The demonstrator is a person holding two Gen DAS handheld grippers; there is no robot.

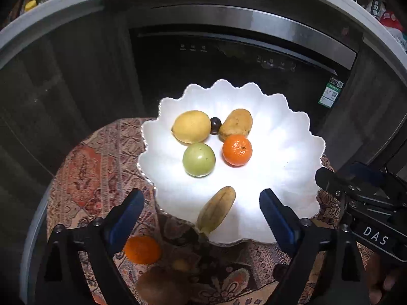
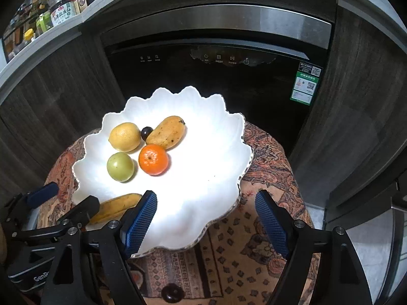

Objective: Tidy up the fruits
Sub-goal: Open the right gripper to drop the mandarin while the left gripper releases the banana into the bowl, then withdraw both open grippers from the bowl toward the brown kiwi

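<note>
Six fruits on white scalloped plate (image 1: 279, 137): lemon (image 1: 191, 126), dark plum (image 1: 215, 125) half hidden between it and mango (image 1: 236, 123), orange (image 1: 237, 150), green apple (image 1: 198, 159) near centre, starfruit (image 1: 216, 209) hanging over near rim. Plate overhanging far edge of patterned tablecloth (image 1: 94, 162). Off the plate, by near edge of cloth: second orange (image 1: 142, 250), small yellow fruit (image 1: 180, 264) and brown fruit (image 1: 162, 286), all dim, blurred, partly masked by left gripper (image 1: 202, 214). Another dark plum (image 2: 172, 292) on cloth, cut by lower frame edge in right view. Left gripper spread wide, nothing between pads, straddling starfruit without touching. Right gripper (image 2: 206, 218) likewise apart and empty, left pad over plate rim. Starfruit mostly hidden there behind left tool. Bottles (image 2: 63, 7) on counter, labels unreadable.
</note>
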